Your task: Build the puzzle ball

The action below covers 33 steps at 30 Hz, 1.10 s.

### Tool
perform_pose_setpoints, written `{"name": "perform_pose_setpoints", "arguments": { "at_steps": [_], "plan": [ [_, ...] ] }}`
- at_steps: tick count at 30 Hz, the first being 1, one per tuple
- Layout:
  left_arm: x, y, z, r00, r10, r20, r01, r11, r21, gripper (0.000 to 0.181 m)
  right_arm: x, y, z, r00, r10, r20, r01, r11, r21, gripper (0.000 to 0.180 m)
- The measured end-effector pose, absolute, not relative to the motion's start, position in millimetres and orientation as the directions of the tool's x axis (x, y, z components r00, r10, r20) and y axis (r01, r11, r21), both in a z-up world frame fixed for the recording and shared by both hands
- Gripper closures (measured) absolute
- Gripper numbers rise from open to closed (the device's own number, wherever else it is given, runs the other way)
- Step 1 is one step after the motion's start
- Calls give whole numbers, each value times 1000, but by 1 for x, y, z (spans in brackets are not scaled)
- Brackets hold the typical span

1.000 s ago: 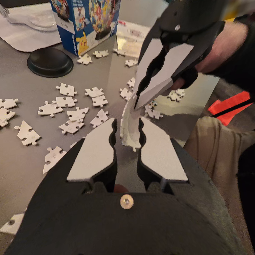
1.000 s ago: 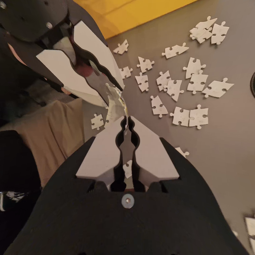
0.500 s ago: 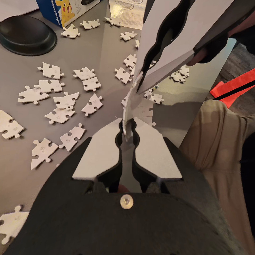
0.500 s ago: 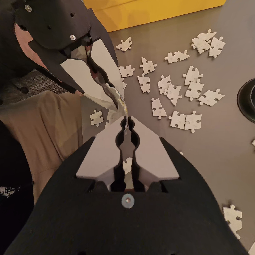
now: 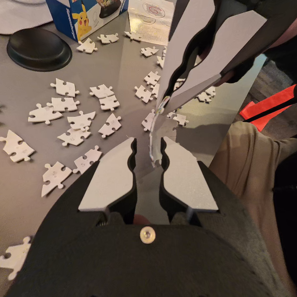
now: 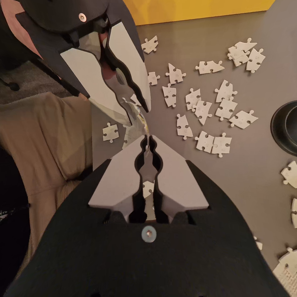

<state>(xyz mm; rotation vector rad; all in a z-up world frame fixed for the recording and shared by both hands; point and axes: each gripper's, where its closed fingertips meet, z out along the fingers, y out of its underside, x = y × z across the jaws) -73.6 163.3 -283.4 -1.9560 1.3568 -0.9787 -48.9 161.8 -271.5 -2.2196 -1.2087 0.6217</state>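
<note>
- A grey table (image 5: pixel 96 77) carries many loose white puzzle pieces (image 5: pixel 81 119), printed side down.
- At the far left sit a blue box (image 5: pixel 77 17) and a black round stand (image 5: pixel 38 49), well apart from the grippers.
- The left gripper (image 5: pixel 148 141) has its fingers parted around the lower end of a curved strip (image 5: pixel 155 141) of joined pieces (the strip lies close to one finger, not pinched).
- The right gripper (image 6: pixel 148 137) is clamped on the strip's other end, holding it above the table edge.
</note>
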Motion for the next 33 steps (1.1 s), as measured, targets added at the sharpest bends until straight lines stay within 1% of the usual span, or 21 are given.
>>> {"name": "perform_pose_setpoints", "arguments": {
  "at_steps": [3, 5, 7, 9, 11, 12, 16, 19, 21, 24, 27, 33],
  "plan": [
    [-72, 160, -285, 203, -965, 164, -595, -254, -762, 154, -53, 159, -272, 458, 884, -97, 669, -414, -617, 179],
    [-69, 155, -285, 187, -970, 156, -609, -239, -756, 160, -58, 156, -272, 426, 901, -82, 698, -385, -603, 179],
    [-68, 153, -287, 182, -971, 156, -618, -236, -750, 171, -63, 154, -272, 402, 913, -70, 719, -362, -593, 179],
    [-68, 152, -288, 184, -967, 178, -609, -254, -751, 175, -64, 155, -272, 398, 916, -52, 731, -350, -585, 179],
    [-69, 152, -287, 185, -962, 201, -592, -273, -758, 177, -65, 158, -270, 412, 910, -49, 715, -357, -601, 176],
    [-69, 154, -285, 194, -957, 215, -577, -289, -764, 178, -65, 160, -267, 425, 904, -57, 697, -367, -616, 170],
    [-72, 163, -278, 226, -938, 264, -509, -345, -789, 178, -57, 165, -255, 467, 876, -125, 606, -419, -676, 155],
    [-72, 166, -276, 240, -919, 313, -458, -391, -798, 178, -50, 162, -259, 490, 846, -210, 537, -482, -692, 154],
    [-72, 169, -275, 249, -905, 344, -422, -422, -802, 178, -50, 158, -265, 496, 828, -263, 498, -519, -695, 157],
    [-69, 168, -274, 242, -893, 380, -387, -448, -806, 178, -50, 159, -271, 503, 807, -311, 452, -551, -701, 169],
    [-67, 167, -271, 231, -882, 410, -356, -469, -808, 178, -51, 162, -271, 503, 802, -322, 429, -555, -713, 178],
    [-67, 167, -269, 215, -882, 418, -338, -469, -816, 175, -52, 159, -272, 482, 802, -353, 429, -568, -702, 180]
  ]
}}
